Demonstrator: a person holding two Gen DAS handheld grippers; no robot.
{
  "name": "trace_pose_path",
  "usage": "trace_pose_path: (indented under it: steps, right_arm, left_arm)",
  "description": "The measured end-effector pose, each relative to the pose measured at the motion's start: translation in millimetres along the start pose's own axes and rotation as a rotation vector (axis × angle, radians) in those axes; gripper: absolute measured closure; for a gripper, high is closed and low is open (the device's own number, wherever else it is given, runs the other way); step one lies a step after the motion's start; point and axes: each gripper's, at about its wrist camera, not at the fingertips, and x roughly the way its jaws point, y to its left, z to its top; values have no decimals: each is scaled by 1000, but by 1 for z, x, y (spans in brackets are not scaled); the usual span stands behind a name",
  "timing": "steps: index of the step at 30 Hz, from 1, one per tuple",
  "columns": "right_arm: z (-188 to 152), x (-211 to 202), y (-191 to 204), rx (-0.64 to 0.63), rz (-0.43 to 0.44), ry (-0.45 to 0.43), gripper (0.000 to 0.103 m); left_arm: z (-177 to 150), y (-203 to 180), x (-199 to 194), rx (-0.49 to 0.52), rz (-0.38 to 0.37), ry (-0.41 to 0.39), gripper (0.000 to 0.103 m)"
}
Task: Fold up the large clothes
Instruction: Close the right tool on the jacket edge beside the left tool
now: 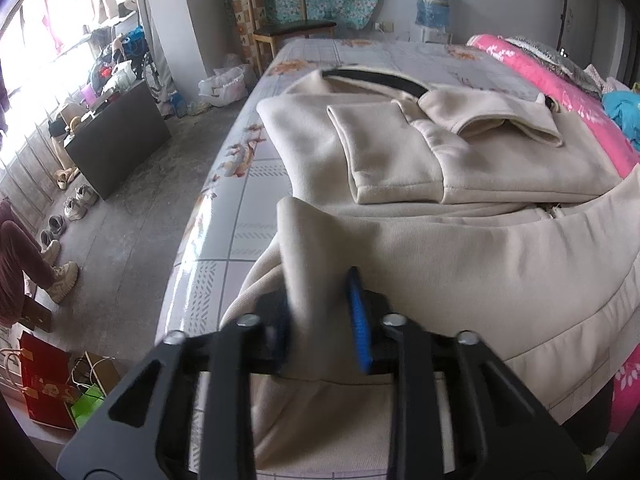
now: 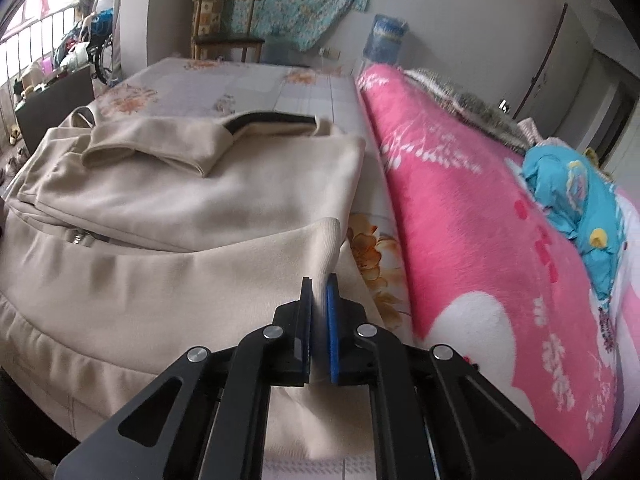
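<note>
Beige fleece jacket, soft and bulky, is pinched at hem corners, lower frame, by left gripper and right gripper, jaws nearly closed.

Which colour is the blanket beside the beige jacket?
Pink with white patterns; the blanket shows best in the right wrist view.

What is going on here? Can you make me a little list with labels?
place: bed with a flowery sheet
clothing: beige jacket, sleeves folded in across its body
left gripper: shut on the jacket's near left corner
right gripper: shut on the jacket's near right corner
beside the jacket: pink blanket
on the blanket: blue cloth
behind the bed: wooden chair
fold stage: bottom edge pinched, not yet laid over the top
</note>
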Motion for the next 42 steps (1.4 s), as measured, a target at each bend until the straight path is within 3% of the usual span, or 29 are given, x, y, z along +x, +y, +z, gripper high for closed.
trace_pose_path:
  steps: [2, 5, 11, 42]
  right_arm:
    - [0, -7, -2, 12, 3, -14, 96]
    - [1, -15, -6, 40, 8, -35, 96]
    - [-3, -13, -8, 63, 6, -32, 96]
    - [-5, -12, -7, 65, 4, -33, 96]
  left_arm:
    - [-1, 0, -4, 10, -1, -13, 95]
    - [-1, 1, -18, 10, -16, -40, 97]
    - [6, -2, -33, 13, -18, -74, 97]
    - [5, -7, -25, 41, 17, -61, 97]
